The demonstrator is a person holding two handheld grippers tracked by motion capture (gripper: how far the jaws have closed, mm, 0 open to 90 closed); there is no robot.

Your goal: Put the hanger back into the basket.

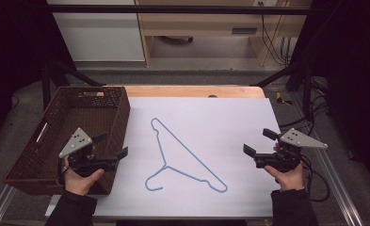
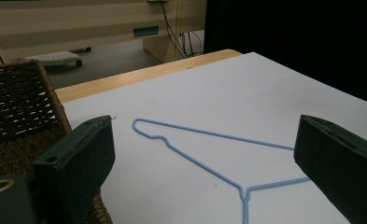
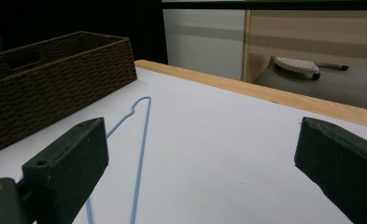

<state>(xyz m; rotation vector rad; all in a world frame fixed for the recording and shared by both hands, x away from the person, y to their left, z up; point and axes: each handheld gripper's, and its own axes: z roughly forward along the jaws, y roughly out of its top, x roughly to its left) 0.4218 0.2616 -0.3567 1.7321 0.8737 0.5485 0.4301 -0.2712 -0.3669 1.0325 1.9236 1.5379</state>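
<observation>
Both claws are spread wide and hold nothing: the left claw (image 1: 111,146) hovers over the near corner of the basket (image 1: 27,155), and the right claw (image 1: 259,142) hovers at the right edge of the white sheet (image 1: 229,122). Between them lies the hanger (image 1: 185,160), a thin blue wire one, flat on the sheet near the middle of the desk (image 1: 192,91). Its hook points to the person's side, and its long straight bar runs from far left to near right. Neither claw touches it; both are well apart from it.

I judge that the work is at its very beginning. Nothing is gripped, the hanger is not lifted, and the basket looks empty as far as its inside can be seen. Probably the hanger must go to the basket, so the whole reach, grip and carry are left.

In the left claw view the hook is cut off at the bottom edge. In the right claw view one part of the hanger shows, the rest hidden behind the jaw.
</observation>
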